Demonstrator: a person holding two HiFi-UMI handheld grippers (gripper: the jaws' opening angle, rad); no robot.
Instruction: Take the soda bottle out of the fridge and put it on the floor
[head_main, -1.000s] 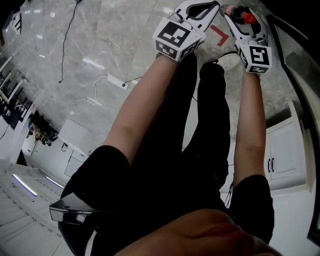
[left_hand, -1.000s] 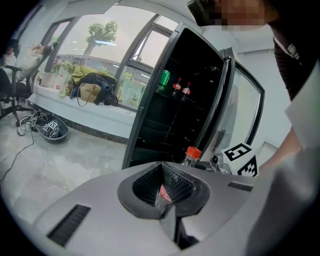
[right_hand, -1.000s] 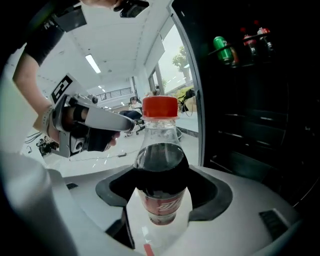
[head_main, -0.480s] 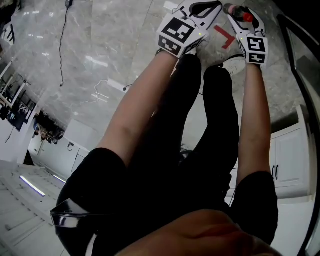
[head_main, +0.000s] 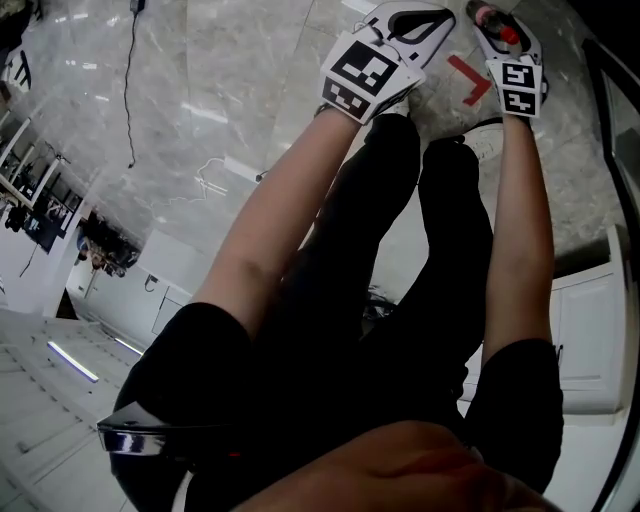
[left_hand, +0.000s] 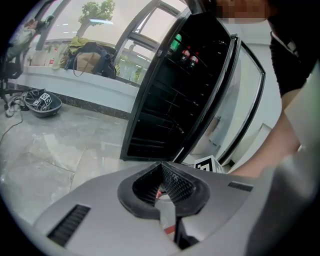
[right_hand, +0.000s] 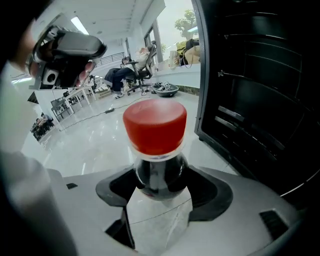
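Observation:
The soda bottle (right_hand: 155, 150) has a red cap and dark contents. My right gripper (right_hand: 156, 182) is shut on its neck just under the cap. In the head view the bottle (head_main: 497, 25) shows at the top right in my right gripper (head_main: 500, 30), low over the marble floor (head_main: 200, 90). My left gripper (head_main: 425, 20) hangs beside it to the left, shut with nothing in it. In the left gripper view its jaws meet (left_hand: 161, 167). Beyond them the black fridge (left_hand: 170, 100) stands open, with a few bottles (left_hand: 187, 54) on a top shelf.
The fridge's open door (left_hand: 245, 100) stands to its right. The fridge body (right_hand: 260, 90) fills the right of the right gripper view. A red tape mark (head_main: 468, 78), a cable (head_main: 130, 80) and a white power strip (head_main: 240, 168) lie on the floor. White cabinets (head_main: 585, 330) stand at right.
Both grippers have shifted up and to the right in the head view. The right one still holds the bottle.

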